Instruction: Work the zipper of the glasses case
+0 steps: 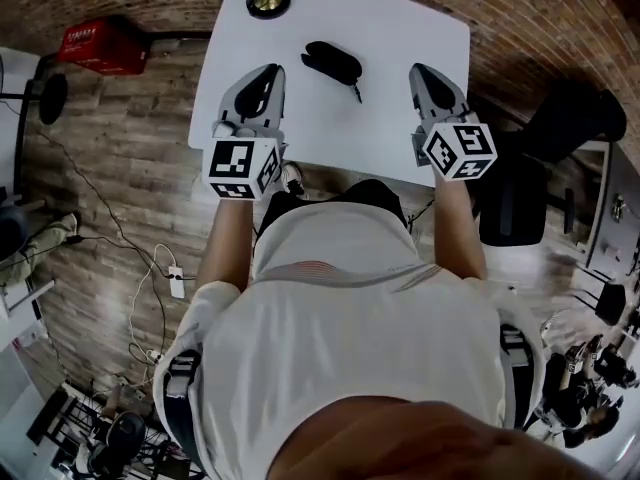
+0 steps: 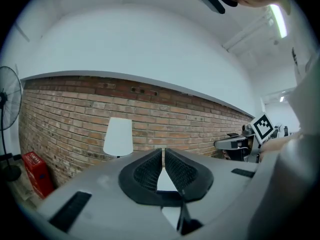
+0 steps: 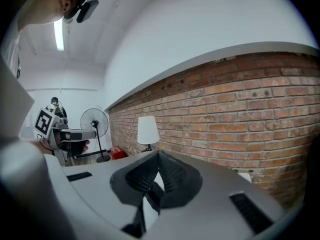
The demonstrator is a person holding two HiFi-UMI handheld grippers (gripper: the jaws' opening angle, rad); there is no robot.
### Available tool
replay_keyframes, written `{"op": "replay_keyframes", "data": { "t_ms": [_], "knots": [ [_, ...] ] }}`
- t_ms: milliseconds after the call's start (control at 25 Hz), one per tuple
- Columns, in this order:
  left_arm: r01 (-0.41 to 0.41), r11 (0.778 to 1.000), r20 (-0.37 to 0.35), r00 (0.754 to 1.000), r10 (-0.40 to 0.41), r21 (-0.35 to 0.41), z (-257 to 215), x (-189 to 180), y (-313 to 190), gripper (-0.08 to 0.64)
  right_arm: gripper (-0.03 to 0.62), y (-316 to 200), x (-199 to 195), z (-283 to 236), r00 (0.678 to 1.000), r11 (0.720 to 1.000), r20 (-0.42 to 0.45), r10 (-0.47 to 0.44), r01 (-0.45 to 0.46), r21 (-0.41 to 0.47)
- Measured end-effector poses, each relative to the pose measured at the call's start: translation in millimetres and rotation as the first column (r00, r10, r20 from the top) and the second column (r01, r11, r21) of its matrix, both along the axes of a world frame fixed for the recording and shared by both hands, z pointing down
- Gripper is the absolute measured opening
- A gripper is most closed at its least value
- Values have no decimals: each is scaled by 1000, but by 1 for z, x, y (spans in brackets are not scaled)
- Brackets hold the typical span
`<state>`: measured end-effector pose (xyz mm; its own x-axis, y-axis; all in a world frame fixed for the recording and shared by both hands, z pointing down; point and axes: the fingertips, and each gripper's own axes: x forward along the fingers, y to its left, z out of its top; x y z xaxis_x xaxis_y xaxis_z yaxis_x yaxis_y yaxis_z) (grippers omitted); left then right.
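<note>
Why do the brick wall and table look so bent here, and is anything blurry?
Head view: wide lens bows the table; glasses case looks sharp. Left gripper view: brick wall arches, corners black, ceiling light glares. Right gripper view: same bend.

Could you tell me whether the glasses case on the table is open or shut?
It looks shut: the glasses case lies as one closed dark shell on the white table, no inside showing.

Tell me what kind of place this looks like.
Probably an indoor studio or lab-style workroom rather than a home. It has a bare brick wall, a plain white table, and a power strip lying on the wood-plank floor.
</note>
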<state>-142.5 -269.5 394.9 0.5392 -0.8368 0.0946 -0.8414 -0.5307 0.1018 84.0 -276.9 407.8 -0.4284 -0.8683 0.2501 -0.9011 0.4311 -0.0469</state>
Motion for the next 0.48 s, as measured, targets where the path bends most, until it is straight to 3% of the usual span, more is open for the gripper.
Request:
{"op": "replay_keyframes", "data": {
  "t_ms": [320, 480],
  "knots": [
    [-89, 996, -4, 996, 88, -28, 14, 8, -29, 28, 51, -9, 3, 17, 997, 997, -27, 68, -69, -46],
    [-94, 994, -10, 996, 94, -49, 15, 10, -42, 28, 51, -22, -2, 21, 998, 997, -46, 44, -47, -55]
  ]
}}
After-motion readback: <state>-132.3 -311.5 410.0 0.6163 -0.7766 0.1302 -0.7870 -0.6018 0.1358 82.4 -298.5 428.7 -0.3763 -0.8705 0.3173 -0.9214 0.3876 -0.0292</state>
